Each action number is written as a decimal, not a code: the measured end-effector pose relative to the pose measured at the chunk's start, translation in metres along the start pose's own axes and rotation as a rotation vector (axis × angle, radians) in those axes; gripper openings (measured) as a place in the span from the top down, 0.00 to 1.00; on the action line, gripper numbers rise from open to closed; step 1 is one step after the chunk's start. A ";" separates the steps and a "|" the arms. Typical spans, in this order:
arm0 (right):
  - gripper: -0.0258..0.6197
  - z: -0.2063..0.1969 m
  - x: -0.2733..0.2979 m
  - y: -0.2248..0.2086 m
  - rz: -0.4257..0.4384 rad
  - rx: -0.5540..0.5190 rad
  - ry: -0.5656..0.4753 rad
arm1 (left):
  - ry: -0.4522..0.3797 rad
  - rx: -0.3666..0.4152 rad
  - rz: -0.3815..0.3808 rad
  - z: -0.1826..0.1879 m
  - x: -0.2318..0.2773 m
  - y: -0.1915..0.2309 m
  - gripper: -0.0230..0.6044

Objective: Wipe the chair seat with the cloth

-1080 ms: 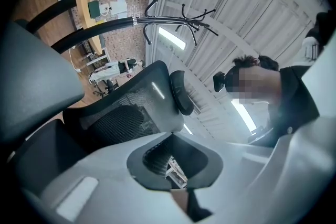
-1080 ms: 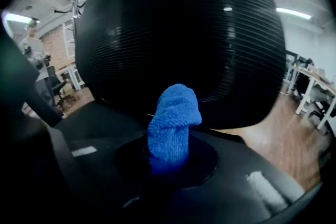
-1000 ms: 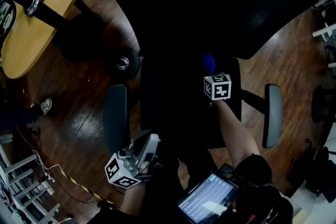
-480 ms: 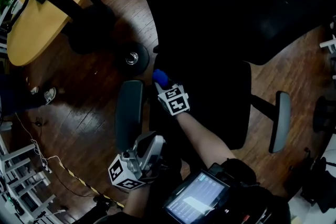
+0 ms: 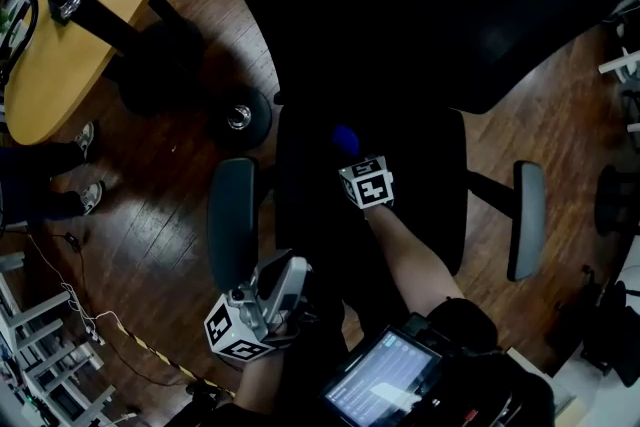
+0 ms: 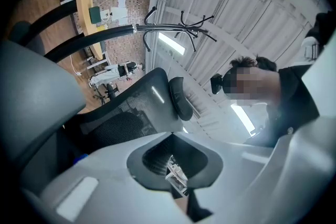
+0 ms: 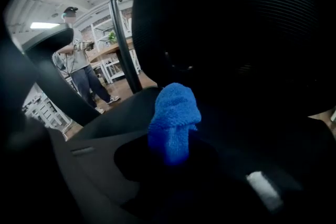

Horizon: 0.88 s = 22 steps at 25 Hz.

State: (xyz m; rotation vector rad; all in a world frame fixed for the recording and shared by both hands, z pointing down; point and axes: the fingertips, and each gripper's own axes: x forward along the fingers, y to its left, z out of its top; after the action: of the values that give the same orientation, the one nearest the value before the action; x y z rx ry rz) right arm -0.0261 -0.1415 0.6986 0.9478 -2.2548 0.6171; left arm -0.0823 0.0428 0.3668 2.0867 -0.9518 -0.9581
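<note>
The black chair seat (image 5: pixel 425 205) fills the middle of the head view and is very dark. My right gripper (image 5: pixel 349 151) is over the seat's left half, shut on a bunched blue cloth (image 5: pixel 345 138). In the right gripper view the cloth (image 7: pixel 173 120) sticks out between the dark jaws of that gripper (image 7: pixel 176 152), with the black backrest (image 7: pixel 236 34) right behind it. My left gripper (image 5: pixel 288 273) hangs below the chair's left armrest (image 5: pixel 230 220), off the seat. In its own view the grey jaws of the left gripper (image 6: pixel 176 178) meet with nothing between them.
A round wooden table (image 5: pixel 90 25) stands at upper left, with a person's shoes (image 5: pixel 85 137) beside it. The right armrest (image 5: pixel 527 220), a chair caster (image 5: pixel 238 118), floor cables (image 5: pixel 100 325) and a tablet (image 5: pixel 385 385) at my waist are near. A person (image 7: pixel 79 60) stands by a coat rack (image 7: pixel 118 18).
The right gripper with the cloth swept from the seat's middle to its left edge, then came back rightward onto the seat. The left gripper has stayed put.
</note>
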 end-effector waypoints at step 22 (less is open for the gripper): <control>0.88 -0.067 -0.170 -0.225 -0.468 0.158 0.053 | 0.013 -0.005 -0.034 -0.011 0.013 -0.013 0.98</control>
State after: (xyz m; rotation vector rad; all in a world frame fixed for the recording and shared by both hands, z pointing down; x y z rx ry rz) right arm 0.2616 -0.1643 0.6698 1.4595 -1.8607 0.6004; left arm -0.0626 0.0418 0.3576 2.1087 -0.9093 -0.9613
